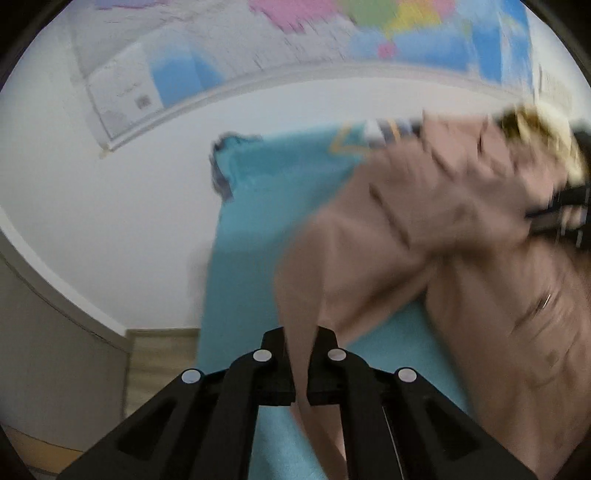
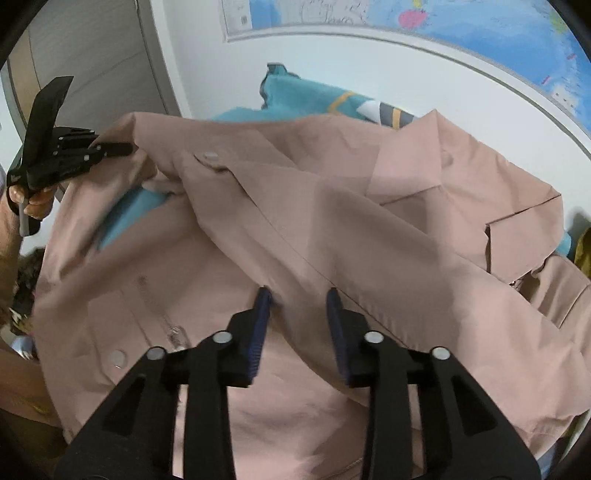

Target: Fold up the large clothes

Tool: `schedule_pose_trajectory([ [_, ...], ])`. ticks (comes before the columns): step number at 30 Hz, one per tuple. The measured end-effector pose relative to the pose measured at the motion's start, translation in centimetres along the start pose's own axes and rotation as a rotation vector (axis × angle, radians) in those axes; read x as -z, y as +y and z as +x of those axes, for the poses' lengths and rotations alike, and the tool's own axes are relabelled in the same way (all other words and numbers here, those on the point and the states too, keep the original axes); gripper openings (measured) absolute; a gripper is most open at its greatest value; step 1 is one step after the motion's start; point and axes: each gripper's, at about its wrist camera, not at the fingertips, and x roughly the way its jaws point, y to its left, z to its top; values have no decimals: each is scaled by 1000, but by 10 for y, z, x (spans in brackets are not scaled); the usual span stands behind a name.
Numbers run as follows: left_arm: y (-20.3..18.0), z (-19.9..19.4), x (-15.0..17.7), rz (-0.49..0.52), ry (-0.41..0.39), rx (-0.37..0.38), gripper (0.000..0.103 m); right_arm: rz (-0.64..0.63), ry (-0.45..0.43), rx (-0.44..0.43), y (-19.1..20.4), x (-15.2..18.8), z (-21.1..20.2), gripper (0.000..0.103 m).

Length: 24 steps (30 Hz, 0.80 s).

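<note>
Your left gripper [image 1: 302,363] is closed on a thin fold of the pink shirt [image 2: 295,229], lifting that edge at the far left of the garment. Your right gripper [image 2: 299,314] hovers over the shirt's middle with its jaws spread wide and nothing between them. The shirt lies on the teal cloth [image 1: 266,206], its long axis running left to right, collar toward the right; a sleeve crosses diagonally over the buttoned front. A map [image 2: 461,22] hangs on the far wall.
</note>
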Motion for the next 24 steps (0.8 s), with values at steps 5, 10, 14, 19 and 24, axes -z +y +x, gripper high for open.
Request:
schedule_pose_trajectory([
  [5,-4,-54,-39,-6,-86,133,1,31,-49,-162,11,-3,-15,41],
  [10,-44,-65,-73,51,-79,215,2,-4,-192,-430,54,-11,-49,85],
  [14,-81,-51,-94,88,-38,266,2,-17,-239,-526,91,-24,-46,85],
  [19,-110,-25,-115,95,27,310,2,47,-265,-447,118,-36,-20,85],
  [24,-122,-14,-124,81,74,362,2,225,-259,-528,90,-38,2,2],
])
